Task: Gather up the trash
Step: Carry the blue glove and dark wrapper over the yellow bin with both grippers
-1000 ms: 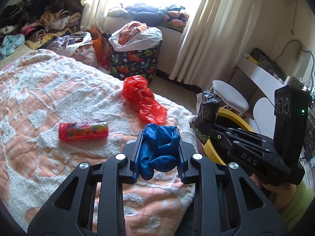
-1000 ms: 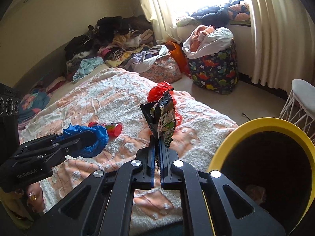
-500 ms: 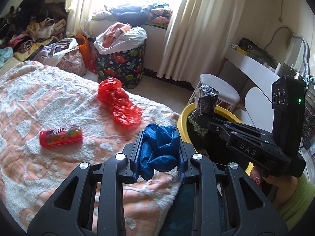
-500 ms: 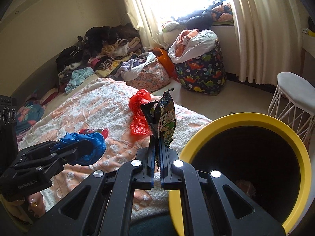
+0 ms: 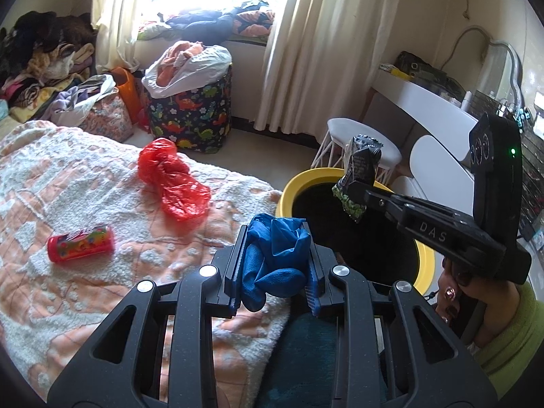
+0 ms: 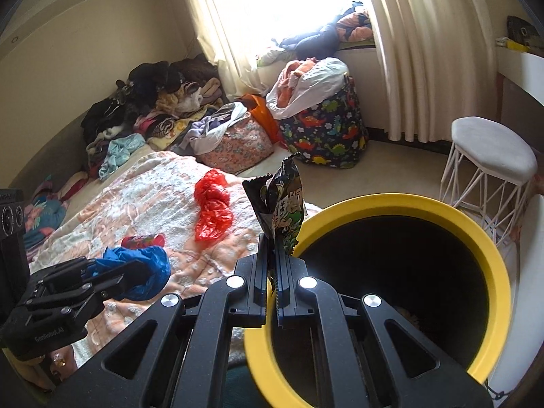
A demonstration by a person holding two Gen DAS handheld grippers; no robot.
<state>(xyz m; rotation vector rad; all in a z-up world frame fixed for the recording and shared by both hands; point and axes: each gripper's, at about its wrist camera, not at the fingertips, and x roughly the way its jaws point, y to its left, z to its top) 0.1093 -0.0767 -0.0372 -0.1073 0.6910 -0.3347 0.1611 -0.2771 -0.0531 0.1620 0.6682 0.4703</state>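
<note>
My left gripper [image 5: 274, 234] is shut on a crumpled blue plastic bag [image 5: 277, 258], held over the bed's edge just left of the yellow bin [image 5: 284, 197]. The same bag [image 6: 142, 267] and the left gripper [image 6: 136, 272] show at lower left in the right wrist view. My right gripper [image 6: 272, 238] is shut on a dark snack wrapper [image 6: 282, 204] that stands upright above the near rim of the yellow bin [image 6: 489, 248]. In the left wrist view, the wrapper [image 5: 360, 176] hangs over the bin's dark opening. A red plastic bag [image 5: 173, 180] and a red can [image 5: 80, 248] lie on the bedspread.
The bin stands on the floor at the bed's corner. A white stool [image 6: 489, 163] is behind it, and a dinosaur-print hamper [image 6: 323, 129] sits by the curtains. Piles of clothes [image 6: 153, 108] crowd the far wall. A white desk [image 5: 428, 108] runs along the right.
Both grippers have swung right from over the bed toward the bin, each keeping its grip. The wrapper now sits over the bin's rim and the bin fills more of both views.
</note>
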